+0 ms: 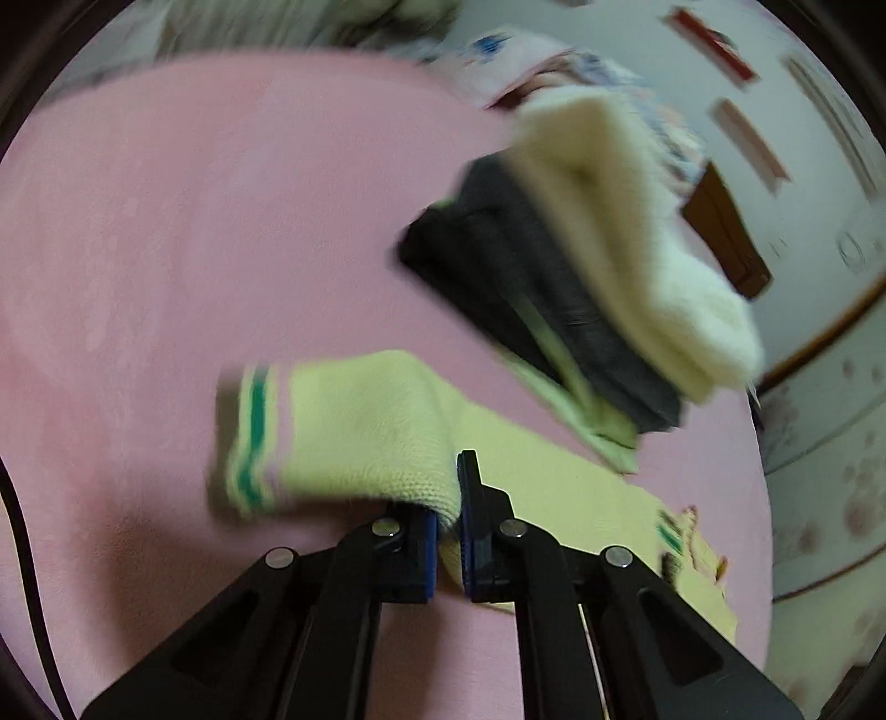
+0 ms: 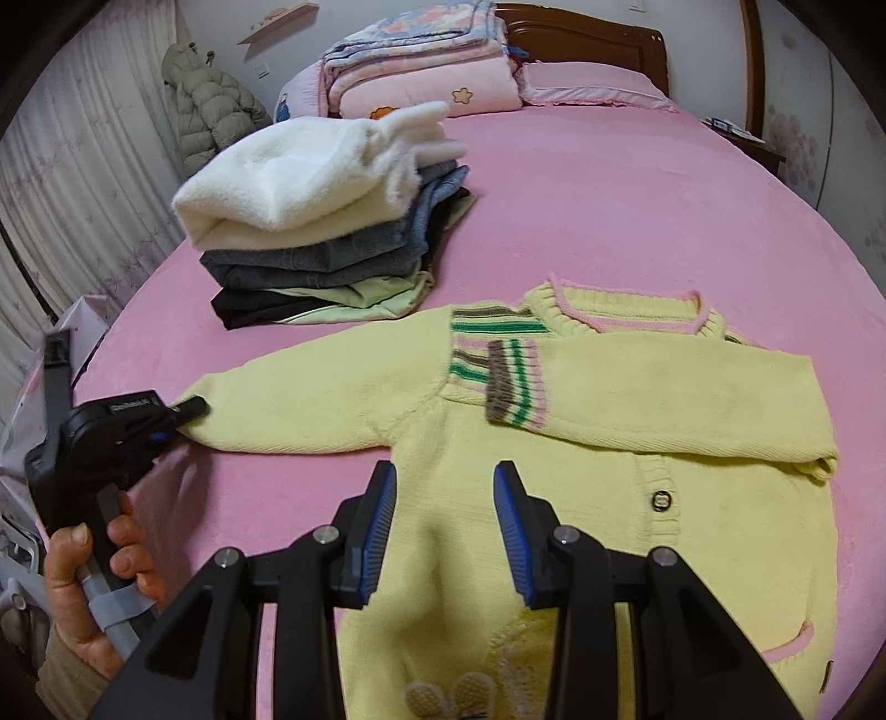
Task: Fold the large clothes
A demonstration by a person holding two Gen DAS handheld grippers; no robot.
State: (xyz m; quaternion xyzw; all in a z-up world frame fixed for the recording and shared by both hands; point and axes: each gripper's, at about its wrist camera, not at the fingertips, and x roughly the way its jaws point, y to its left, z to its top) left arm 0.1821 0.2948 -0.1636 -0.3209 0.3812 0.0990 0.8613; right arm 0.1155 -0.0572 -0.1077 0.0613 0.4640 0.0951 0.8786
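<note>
Yellow knit cardigan [image 2: 443, 443] lies flat on bed (one sleeve folded across).

Home bedroom. A bed [image 2: 609, 183] is being covered by a pink sheet; a wooden headboard [image 2: 587, 39] is being backed by a pale wall. Folded quilts [image 2: 421, 61] are being stacked at its head. Curtains [image 2: 83, 166] are being hung alongside, with a padded coat [image 2: 213, 111].

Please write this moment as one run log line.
left gripper: jaws shut on yellow knitted sweater sleeve | right gripper: jaws open above sweater body | other sleeve: folded
</note>
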